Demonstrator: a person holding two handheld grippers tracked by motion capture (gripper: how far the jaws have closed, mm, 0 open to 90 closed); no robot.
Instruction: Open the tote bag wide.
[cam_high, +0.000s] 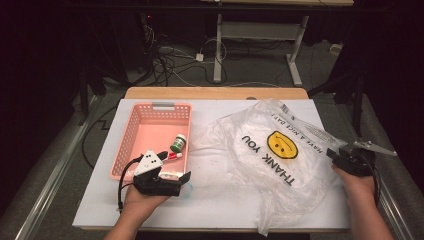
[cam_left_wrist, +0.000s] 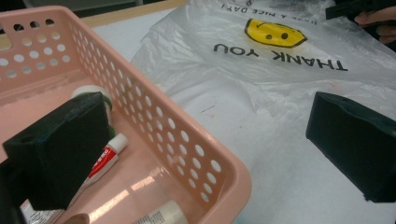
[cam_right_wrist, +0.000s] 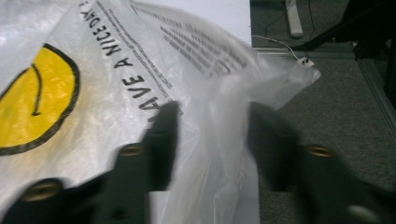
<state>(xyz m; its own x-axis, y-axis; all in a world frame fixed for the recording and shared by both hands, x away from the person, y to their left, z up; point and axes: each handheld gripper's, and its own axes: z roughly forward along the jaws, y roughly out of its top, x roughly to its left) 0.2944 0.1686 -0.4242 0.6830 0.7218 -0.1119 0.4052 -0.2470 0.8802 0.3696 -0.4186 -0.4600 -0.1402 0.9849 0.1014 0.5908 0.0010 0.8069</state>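
Two tongs, two jobs — right gripper (cam_right_wrist: 210, 140) parted astride the plastic bag's (cam_high: 270, 150) right handle; left gripper (cam_left_wrist: 205, 154) gapes over the basket (cam_left_wrist: 187, 140) rim — toothpaste tube (cam_left_wrist: 105, 161) just left.

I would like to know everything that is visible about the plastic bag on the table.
The plastic bag is thin, translucent white and crumpled. It bears a yellow smiley face with black "THANK YOU" and "HAVE A NICE DAY" lettering. It lies spread on the white table, right of the pink basket. Its right edge passes between the jaws of the right gripper, which stand apart.
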